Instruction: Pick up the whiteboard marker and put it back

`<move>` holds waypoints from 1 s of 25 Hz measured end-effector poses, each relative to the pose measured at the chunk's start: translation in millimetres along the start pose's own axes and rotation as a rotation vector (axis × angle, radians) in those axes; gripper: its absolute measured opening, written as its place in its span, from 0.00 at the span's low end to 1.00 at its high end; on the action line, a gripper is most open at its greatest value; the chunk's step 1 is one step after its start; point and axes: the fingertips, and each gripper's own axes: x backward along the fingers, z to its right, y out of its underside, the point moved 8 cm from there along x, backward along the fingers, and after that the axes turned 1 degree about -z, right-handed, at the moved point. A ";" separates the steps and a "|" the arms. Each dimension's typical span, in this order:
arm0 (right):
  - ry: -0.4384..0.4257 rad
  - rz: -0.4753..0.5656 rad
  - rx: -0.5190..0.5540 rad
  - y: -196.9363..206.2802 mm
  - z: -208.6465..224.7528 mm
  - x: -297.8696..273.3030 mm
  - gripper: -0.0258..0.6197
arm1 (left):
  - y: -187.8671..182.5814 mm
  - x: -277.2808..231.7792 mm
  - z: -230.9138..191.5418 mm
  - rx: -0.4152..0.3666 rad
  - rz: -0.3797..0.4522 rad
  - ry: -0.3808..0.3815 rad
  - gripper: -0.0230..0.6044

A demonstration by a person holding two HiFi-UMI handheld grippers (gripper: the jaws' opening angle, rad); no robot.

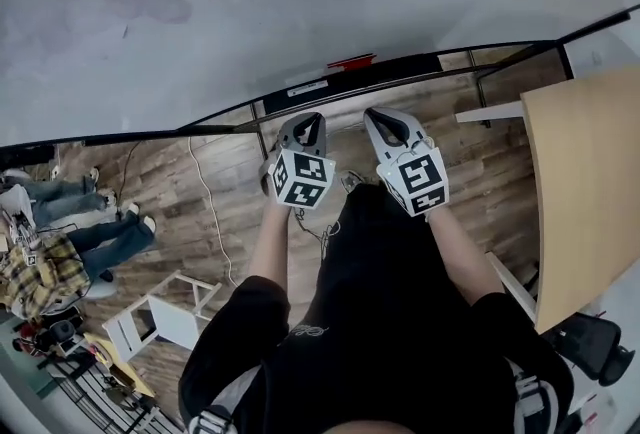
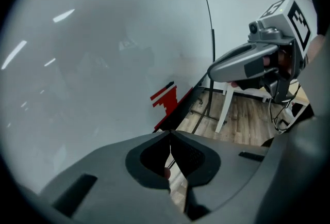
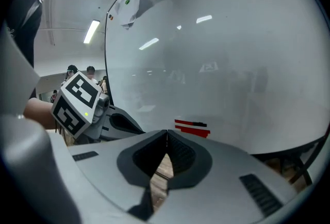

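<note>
Left hand-held gripper (image 1: 306, 122): jaws shut together, nothing between them, held up before the whiteboard (image 1: 200, 42). Right hand-held gripper (image 1: 384, 120): jaws likewise closed and empty, just beside the left one. Whiteboard marker (image 1: 352, 62): red with a black end, lying along the ledge (image 1: 300, 90) at the board's lower edge, ahead of both hand-held grippers and apart from them. Wooden floor (image 1: 200, 202) below; pale tabletop (image 1: 585, 192) at right.
</note>
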 end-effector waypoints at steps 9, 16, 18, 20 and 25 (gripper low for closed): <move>-0.014 -0.018 -0.034 6.8 16.4 -12.9 0.04 | -1.4 -43.4 -13.7 -0.238 -0.140 -0.005 0.05; -0.012 -0.031 -0.063 16.2 26.3 -14.4 0.04 | 3.6 -70.8 -21.9 -0.334 -0.240 0.016 0.18; -0.007 -0.029 -0.067 18.0 30.4 -13.9 0.04 | 3.6 -75.3 -22.3 -0.347 -0.250 0.015 0.19; -0.002 -0.028 -0.070 17.9 33.2 -14.3 0.04 | 1.7 -77.7 -25.0 -0.355 -0.258 0.014 0.21; -0.005 -0.028 -0.077 15.0 34.7 -15.1 0.04 | -1.0 -88.0 -28.5 -0.378 -0.285 0.012 0.22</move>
